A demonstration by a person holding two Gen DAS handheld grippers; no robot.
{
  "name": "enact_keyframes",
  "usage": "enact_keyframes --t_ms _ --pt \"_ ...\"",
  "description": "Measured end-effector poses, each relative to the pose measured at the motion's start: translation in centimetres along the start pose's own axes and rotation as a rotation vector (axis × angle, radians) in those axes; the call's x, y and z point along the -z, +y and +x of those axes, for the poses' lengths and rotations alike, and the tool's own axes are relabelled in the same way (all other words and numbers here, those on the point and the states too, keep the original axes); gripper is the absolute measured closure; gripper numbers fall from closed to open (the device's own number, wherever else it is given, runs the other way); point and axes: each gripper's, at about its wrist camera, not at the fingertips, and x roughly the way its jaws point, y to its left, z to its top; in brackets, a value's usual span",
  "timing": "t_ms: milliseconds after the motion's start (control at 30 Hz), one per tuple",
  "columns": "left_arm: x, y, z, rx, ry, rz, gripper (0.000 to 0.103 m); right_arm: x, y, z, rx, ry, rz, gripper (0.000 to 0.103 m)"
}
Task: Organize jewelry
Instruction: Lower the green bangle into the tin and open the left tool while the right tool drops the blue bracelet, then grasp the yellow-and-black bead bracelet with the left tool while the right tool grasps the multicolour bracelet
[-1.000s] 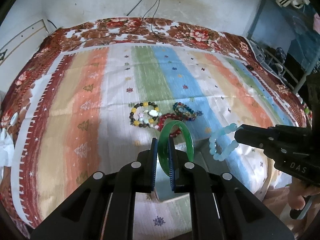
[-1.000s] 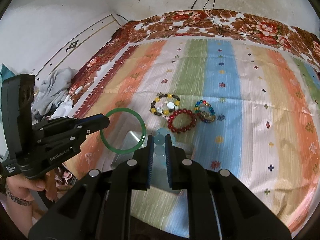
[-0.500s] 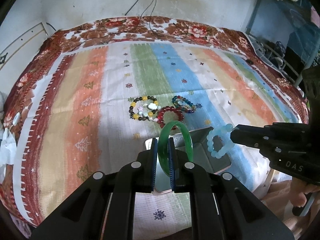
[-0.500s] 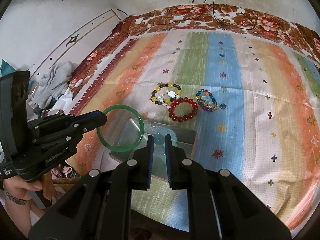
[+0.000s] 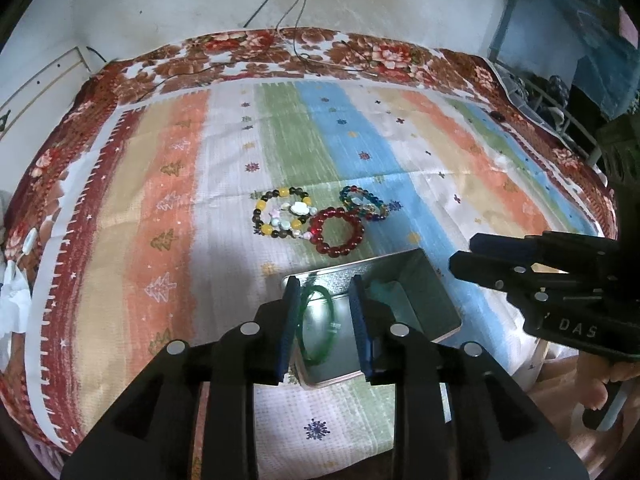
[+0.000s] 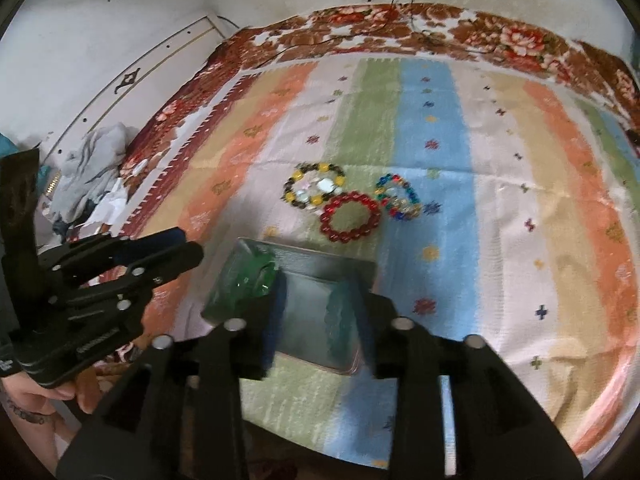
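**tinbox_fan:** You're right at the drop. Both grippers hang over the metal tin [image 5: 420, 296] at the near edge of the striped blanket [image 5: 168, 200], tilted steeply down at it. Your left gripper [image 5: 325, 320] has its jaws opening, and the green bangle [image 5: 316, 328] is between them but loose, lying in the tin's left side with nothing pressing on it. Your right gripper [image 6: 316, 320] is opening too. The pale blue bead bracelet [image 6: 338, 322] is a blur by its right finger, looks like it's falling into the tin's right side.

**bead_nerd:** So what's the trick here?

**tinbox_fan:** Let the jaws open fully before you lift, and pull both hands straight back up along their own line so a finger doesn't hook the bangle or nudge the tin. It's light metal on soft cloth, I'd guess it slides easily.

**bead_nerd:** And what's left?

**tinbox_fan:** Three pieces, just beyond the tin: the yellow-and-dark bead bracelet [image 5: 282, 212] on the left, the red bead bracelet [image 5: 337, 232] in the middle, and the multicolour bracelet [image 5: 362, 202] on the right. They touch, so pick from the outside ones.
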Motion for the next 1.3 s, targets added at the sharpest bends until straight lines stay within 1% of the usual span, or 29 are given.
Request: enact_keyframes --t_ms 33,100,300,367,633,733,900,1167,1300 --pt "0.0 0.1 0.0 -0.001 0.0 -0.005 0.078 0.0 -0.2 0.0 -0.002 0.001 0.009 0.066" --pt "-0.1 0.4 0.0 -0.003 -0.001 -0.013 0.072 -0.1 -0.8 0.2 -0.001 0.005 0.029 0.065" --pt "-0.4 0.9 0.3 -0.01 0.003 -0.026 0.064 -0.5 -2.0 0.2 0.002 0.004 0.057 0.061" --pt "-0.5 1.0 0.6 -0.012 0.008 -0.029 0.063 -0.6 -2.3 0.3 0.006 0.002 0.062 0.059" --pt "-1.9 1.9 2.4 -0.026 0.033 -0.024 0.06 -1.9 -3.4 1.5 0.027 0.011 0.077 0.058" --pt "-2.6 2.4 3.6 -0.036 0.052 -0.01 0.06 -2.5 -3.9 2.2 0.037 0.017 0.08 0.058" --pt "-3.1 3.7 5.6 -0.024 0.103 -0.038 0.06 -3.3 -4.7 3.4 0.052 0.035 0.07 0.058" --pt "-4.1 4.4 7.8 -0.035 0.136 -0.031 0.057 -4.3 -6.1 5.4 0.076 0.071 0.078 0.057" --pt "-4.6 4.5 9.1 -0.043 0.154 -0.021 0.057 -4.6 -6.4 6.1 0.088 0.084 0.079 0.053"
